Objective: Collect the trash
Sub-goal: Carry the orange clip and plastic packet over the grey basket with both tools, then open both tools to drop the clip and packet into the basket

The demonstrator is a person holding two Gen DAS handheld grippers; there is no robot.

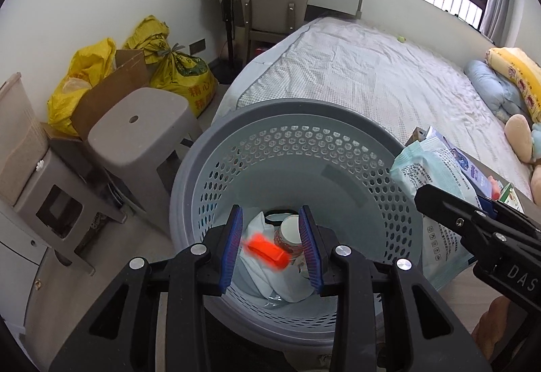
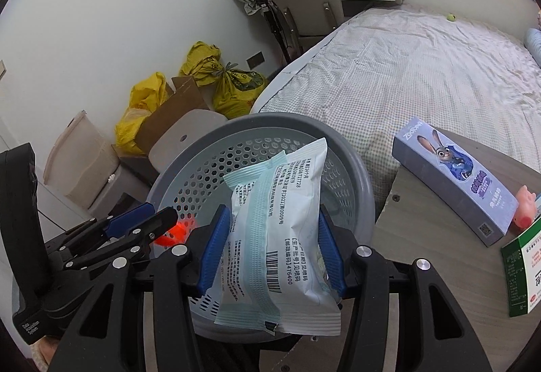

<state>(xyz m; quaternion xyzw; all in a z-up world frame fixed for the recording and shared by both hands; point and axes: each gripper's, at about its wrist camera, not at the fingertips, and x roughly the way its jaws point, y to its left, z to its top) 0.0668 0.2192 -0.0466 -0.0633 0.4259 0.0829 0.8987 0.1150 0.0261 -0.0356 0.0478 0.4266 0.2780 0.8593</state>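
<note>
Inside basket: cup, wrappers.

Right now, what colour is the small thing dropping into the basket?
Bright orange-red item, blurred over the grey basket; clearest in the left wrist view.

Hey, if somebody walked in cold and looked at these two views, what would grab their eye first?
Probably the bright orange item, blurred, above the trash inside the grey perforated basket, between the open fingers of the left gripper. Next, the pale blue and white wipes packet clamped in the right gripper over the basket's rim. Off to the right, a purple cartoon-rabbit box lies on the wooden table.
</note>
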